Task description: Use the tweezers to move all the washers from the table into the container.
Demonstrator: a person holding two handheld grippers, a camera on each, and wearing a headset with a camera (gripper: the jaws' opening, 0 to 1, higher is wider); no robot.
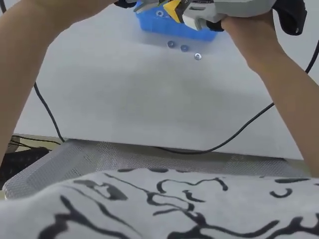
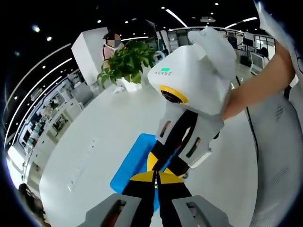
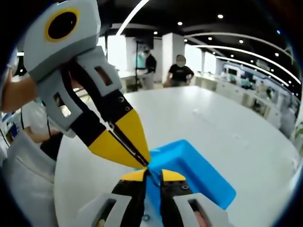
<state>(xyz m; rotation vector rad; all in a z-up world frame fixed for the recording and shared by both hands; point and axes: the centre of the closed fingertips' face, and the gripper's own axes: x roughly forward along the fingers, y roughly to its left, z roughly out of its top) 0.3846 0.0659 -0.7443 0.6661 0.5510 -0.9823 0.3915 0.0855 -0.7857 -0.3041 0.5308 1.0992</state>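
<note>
Where fingers [image 3: 113, 142] meet, tweezers [image 3: 127, 144] (dark) blur.

3 washers [image 1: 184, 48] lie on the white table [image 1: 149, 99] just beside the blue container [image 1: 149, 24].

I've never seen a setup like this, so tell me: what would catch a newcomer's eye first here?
First, the yellow-tipped left hand-held gripper and right hand-held gripper, meeting tip to tip above the blue container. Next, three small washers lying on the white table, just on the person's side of the container.
</note>
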